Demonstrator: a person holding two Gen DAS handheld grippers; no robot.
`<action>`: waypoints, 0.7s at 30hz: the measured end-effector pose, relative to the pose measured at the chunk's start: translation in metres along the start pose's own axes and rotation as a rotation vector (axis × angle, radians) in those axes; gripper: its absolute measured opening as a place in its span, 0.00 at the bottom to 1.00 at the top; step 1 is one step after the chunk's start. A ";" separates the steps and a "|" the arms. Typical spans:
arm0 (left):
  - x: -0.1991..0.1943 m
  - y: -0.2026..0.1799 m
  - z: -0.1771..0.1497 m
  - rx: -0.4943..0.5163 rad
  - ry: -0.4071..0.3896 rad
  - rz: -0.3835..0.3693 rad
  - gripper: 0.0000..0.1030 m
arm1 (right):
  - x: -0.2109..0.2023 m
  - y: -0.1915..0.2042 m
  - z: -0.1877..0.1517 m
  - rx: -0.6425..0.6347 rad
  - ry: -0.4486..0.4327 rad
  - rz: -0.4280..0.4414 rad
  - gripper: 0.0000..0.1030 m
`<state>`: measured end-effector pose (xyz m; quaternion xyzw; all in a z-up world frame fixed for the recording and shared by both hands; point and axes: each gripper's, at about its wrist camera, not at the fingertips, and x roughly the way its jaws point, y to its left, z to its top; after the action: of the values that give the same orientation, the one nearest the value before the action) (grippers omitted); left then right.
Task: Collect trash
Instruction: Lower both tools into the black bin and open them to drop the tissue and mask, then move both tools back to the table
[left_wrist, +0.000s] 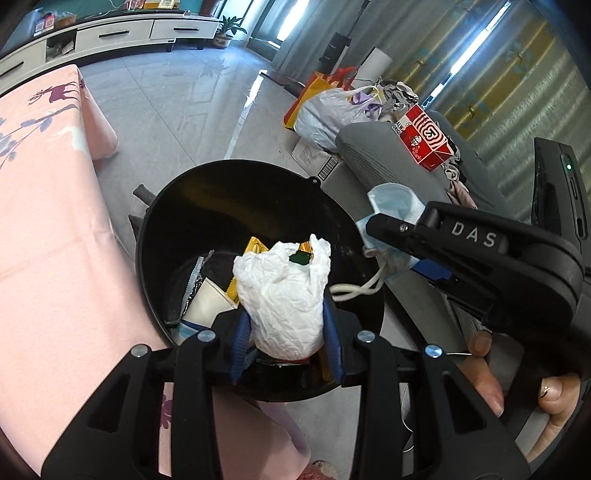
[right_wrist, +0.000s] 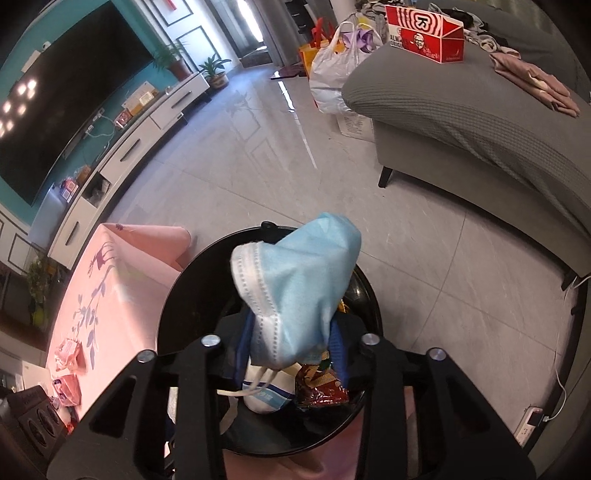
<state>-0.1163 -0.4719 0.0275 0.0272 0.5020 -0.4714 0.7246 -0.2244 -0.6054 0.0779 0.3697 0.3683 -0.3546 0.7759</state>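
Left wrist view: the left gripper (left_wrist: 288, 332) is held over a black trash bin (left_wrist: 177, 206), with a crumpled white tissue (left_wrist: 282, 291) seen between its blue pads; whether the pads press on it cannot be told. Wrappers and a paper cup (left_wrist: 207, 299) are seen inside the bin. The right gripper (left_wrist: 373, 225) is seen at the bin's right rim, a blue face mask (left_wrist: 391, 201) between its fingers. In the right wrist view the mask (right_wrist: 299, 280) is draped between the jaws above the bin (right_wrist: 173, 310) (grip not resolvable). A pink tablecloth (left_wrist: 48, 236) lies just beside the bin.
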 end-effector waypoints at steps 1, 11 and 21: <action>-0.001 0.001 0.000 -0.006 -0.004 0.001 0.46 | 0.000 -0.001 0.000 0.003 0.000 0.002 0.41; -0.038 0.018 0.004 -0.027 -0.086 0.037 0.79 | -0.019 0.011 -0.002 -0.017 -0.067 0.027 0.65; -0.113 0.054 -0.007 -0.056 -0.221 0.190 0.97 | -0.045 0.054 -0.013 -0.104 -0.170 0.087 0.94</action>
<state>-0.0885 -0.3641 0.0851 0.0021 0.4272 -0.3867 0.8173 -0.2054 -0.5560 0.1261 0.3130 0.3027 -0.3312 0.8371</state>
